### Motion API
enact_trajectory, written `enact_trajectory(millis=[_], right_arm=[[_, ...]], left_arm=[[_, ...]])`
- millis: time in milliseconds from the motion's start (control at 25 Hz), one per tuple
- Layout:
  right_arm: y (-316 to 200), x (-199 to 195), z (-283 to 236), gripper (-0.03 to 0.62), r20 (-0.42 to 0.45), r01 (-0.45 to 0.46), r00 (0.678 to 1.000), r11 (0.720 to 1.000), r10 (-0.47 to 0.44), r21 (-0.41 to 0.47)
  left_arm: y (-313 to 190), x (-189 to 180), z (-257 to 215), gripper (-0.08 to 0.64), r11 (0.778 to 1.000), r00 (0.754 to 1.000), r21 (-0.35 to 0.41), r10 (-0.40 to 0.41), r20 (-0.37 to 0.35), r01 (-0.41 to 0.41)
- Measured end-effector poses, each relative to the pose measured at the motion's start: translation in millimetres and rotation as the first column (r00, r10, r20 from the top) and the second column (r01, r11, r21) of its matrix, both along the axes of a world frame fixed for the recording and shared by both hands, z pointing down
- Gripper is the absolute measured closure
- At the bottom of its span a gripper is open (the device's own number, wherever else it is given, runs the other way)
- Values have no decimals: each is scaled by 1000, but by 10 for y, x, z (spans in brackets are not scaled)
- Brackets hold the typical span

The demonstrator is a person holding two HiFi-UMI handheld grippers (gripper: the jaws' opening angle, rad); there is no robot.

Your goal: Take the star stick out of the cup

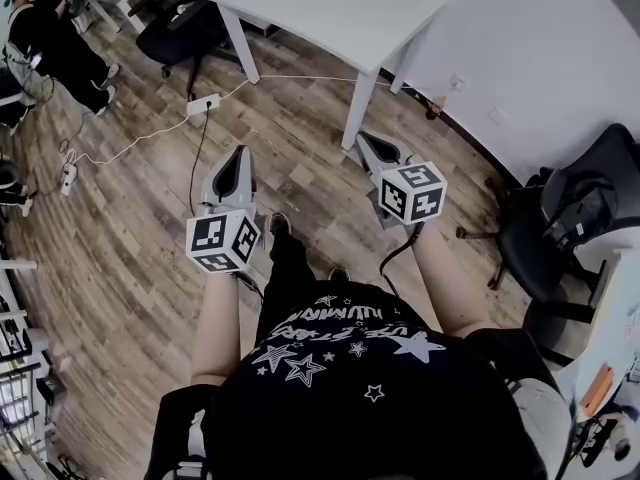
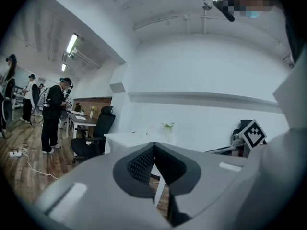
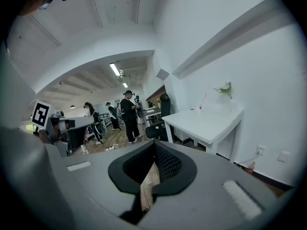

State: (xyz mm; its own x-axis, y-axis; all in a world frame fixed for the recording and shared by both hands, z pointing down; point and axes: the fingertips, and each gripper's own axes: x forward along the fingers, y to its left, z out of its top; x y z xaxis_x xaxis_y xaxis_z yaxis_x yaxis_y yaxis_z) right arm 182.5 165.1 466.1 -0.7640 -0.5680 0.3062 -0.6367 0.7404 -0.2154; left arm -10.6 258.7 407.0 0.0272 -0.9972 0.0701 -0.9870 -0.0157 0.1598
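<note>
My left gripper (image 2: 153,146) and right gripper (image 3: 154,145) are both closed on nothing, so I'd best approach the white table (image 1: 340,8) and part one before reaching.

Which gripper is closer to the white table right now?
The right gripper: its tips sit beside a leg of the white table; the left gripper hangs farther off over wooden floor.

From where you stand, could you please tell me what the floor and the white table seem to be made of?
The floor looks like wood or wood-look laminate, matt: plank seams and grain show. The table looks like painted or laminated board, smooth and plain white, with square legs; its core cannot be told.
</note>
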Motion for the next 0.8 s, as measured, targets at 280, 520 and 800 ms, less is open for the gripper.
enact_trajectory(millis=[280,520,800], right_arm=[[-482,-484,71,577,-26,-16,1000,1000,16,-12],[-1109,-1024,10,577,-31,-48,998,999,48,-2],[-1806,-1576,-115,577,-32,-97,995,995,97,19]], left_arm=[[-510,-512,73,557,1000,1000,-4,17,-15,-17],[-1159,-991,77,557,999,998,5,53,-29,-53],[-1838,-1504,75,557,995,994,6,104,-39,-104]])
